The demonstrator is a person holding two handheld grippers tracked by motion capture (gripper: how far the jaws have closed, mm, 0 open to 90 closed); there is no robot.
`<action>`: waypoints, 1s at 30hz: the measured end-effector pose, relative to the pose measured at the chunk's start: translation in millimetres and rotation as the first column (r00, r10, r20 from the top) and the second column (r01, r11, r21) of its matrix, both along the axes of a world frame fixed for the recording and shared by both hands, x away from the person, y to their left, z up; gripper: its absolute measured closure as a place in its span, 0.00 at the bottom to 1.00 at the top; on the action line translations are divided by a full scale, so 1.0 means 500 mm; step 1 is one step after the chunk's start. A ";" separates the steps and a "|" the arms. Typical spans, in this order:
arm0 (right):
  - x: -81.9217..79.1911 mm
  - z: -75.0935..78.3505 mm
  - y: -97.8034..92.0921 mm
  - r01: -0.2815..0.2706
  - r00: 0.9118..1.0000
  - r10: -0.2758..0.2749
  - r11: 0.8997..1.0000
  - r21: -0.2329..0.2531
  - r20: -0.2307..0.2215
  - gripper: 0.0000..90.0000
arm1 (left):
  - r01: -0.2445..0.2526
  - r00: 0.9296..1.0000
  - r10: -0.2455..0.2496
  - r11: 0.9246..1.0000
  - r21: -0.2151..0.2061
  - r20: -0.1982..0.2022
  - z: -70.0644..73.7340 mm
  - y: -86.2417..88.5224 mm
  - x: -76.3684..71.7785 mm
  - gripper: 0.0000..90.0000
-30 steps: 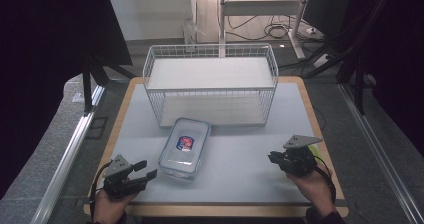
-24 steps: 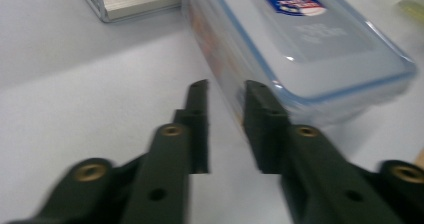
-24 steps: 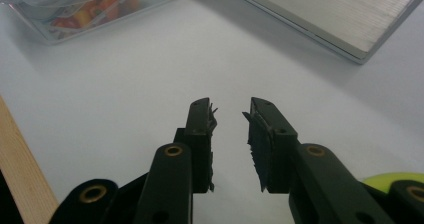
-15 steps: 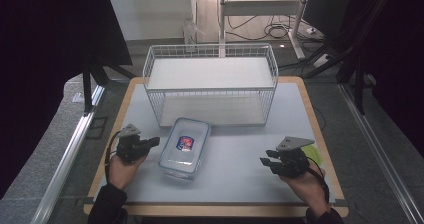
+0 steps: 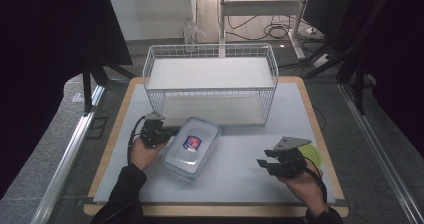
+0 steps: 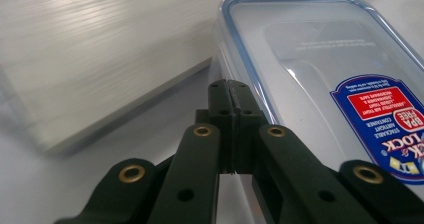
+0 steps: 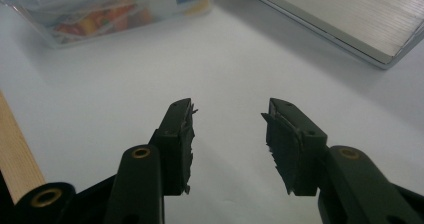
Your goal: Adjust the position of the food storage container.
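Observation:
A clear plastic food box (image 5: 192, 146) with a blue-rimmed lid and a red and blue label lies flat on the white mat, in front of the wire basket. My left gripper (image 5: 168, 130) is at the box's left edge, jaws pressed together with nothing between them; in the left gripper view its tips (image 6: 231, 95) sit against the rim of the box (image 6: 320, 69). My right gripper (image 5: 265, 164) hovers over the mat near the front right, jaws apart and empty (image 7: 229, 115). The box (image 7: 110, 6) lies far ahead of it.
A white wire basket (image 5: 212, 84) on a raised shelf stands at the back of the mat (image 5: 240, 184). The wooden table edge (image 5: 107, 149) frames the mat. A yellow-green item (image 5: 314, 154) lies under my right hand. Metal rails and cables lie beyond the table.
My left gripper has moved forward and right from the front left corner up to the box's left edge. My right gripper has shifted slightly left and nearer.

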State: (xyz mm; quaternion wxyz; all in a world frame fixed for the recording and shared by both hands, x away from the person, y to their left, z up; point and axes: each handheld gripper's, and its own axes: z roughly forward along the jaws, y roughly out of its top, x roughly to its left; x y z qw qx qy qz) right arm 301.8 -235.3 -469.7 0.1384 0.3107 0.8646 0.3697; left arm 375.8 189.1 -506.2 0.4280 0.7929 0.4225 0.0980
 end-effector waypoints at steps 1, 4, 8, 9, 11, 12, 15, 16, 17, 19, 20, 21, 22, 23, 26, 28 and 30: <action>0.000 0.001 0.000 0.001 1.000 -0.001 1.000 0.003 -0.002 0.59 | 0.013 1.000 -0.013 1.000 0.001 -0.004 0.002 -0.009 0.003 1.00; 0.000 0.001 0.002 -0.001 1.000 0.001 1.000 0.010 -0.003 0.60 | 0.070 0.997 -0.071 0.997 0.025 0.005 0.010 -0.049 0.012 1.00; 0.002 0.001 0.005 -0.003 1.000 0.003 1.000 0.009 -0.008 0.67 | 0.128 0.992 -0.129 0.991 0.050 0.017 0.014 -0.079 0.018 1.00; 0.003 0.002 0.006 0.000 1.000 0.000 1.000 0.013 -0.005 0.70 | 0.134 0.991 -0.135 0.990 0.049 0.015 0.014 -0.075 0.016 1.00; 0.006 0.007 0.010 -0.001 1.000 0.001 1.000 0.024 -0.002 0.83 | 0.113 0.993 -0.115 0.992 0.062 0.028 0.015 -0.058 0.005 1.00; 0.010 0.008 0.012 -0.004 1.000 0.004 1.000 0.031 -0.003 0.88 | 0.095 0.994 -0.098 0.993 0.071 0.040 0.016 -0.049 -0.005 1.00; 0.029 0.007 0.022 -0.021 0.999 0.023 0.997 0.073 -0.026 0.98 | 0.065 0.995 -0.069 0.996 0.059 0.068 0.019 -0.013 -0.042 1.00; 0.036 0.004 0.026 -0.020 0.999 0.023 0.996 0.087 -0.036 0.99 | 0.052 0.996 -0.056 0.997 0.052 0.074 0.021 -0.001 -0.057 1.00; 0.044 0.000 0.032 -0.024 0.999 0.027 0.996 0.089 -0.041 0.99 | 0.035 0.996 -0.038 0.999 0.041 0.083 0.023 0.009 -0.072 0.99; 0.058 -0.006 0.047 -0.027 0.999 0.028 0.997 0.066 -0.025 0.99 | 0.004 0.995 -0.007 1.000 0.030 0.100 0.029 0.027 -0.104 0.99; 0.065 -0.008 0.054 -0.024 1.000 0.025 0.998 0.056 -0.013 0.99 | -0.015 0.995 0.012 0.999 0.029 0.099 0.030 0.034 -0.119 0.98; 0.072 -0.010 0.061 -0.020 1.000 0.020 0.998 0.053 -0.007 0.99 | -0.039 0.995 0.036 0.999 0.031 0.093 0.031 0.040 -0.132 0.95; 0.079 -0.011 0.069 -0.014 1.000 0.014 0.999 0.049 0.004 0.99 | -0.061 0.994 0.059 0.998 0.028 0.088 0.028 0.046 -0.147 0.95; 0.087 -0.013 0.076 -0.010 1.000 0.009 0.999 0.045 0.020 0.99 | -0.077 0.995 0.076 0.997 0.015 0.068 0.024 0.052 -0.162 0.95; 0.111 -0.023 0.101 0.003 0.999 -0.004 0.999 0.035 0.032 0.99 | -0.084 0.996 0.083 0.996 0.018 0.027 0.010 0.057 -0.193 0.97; 0.128 -0.031 0.116 0.013 0.999 -0.013 1.000 0.006 0.041 0.99 | -0.078 0.997 0.078 0.997 0.028 0.012 0.005 0.052 -0.214 0.98; 0.146 -0.041 0.126 0.015 0.999 -0.015 1.000 -0.013 0.041 0.98 | -0.061 0.998 0.061 0.998 0.028 -0.006 0.000 0.044 -0.229 0.98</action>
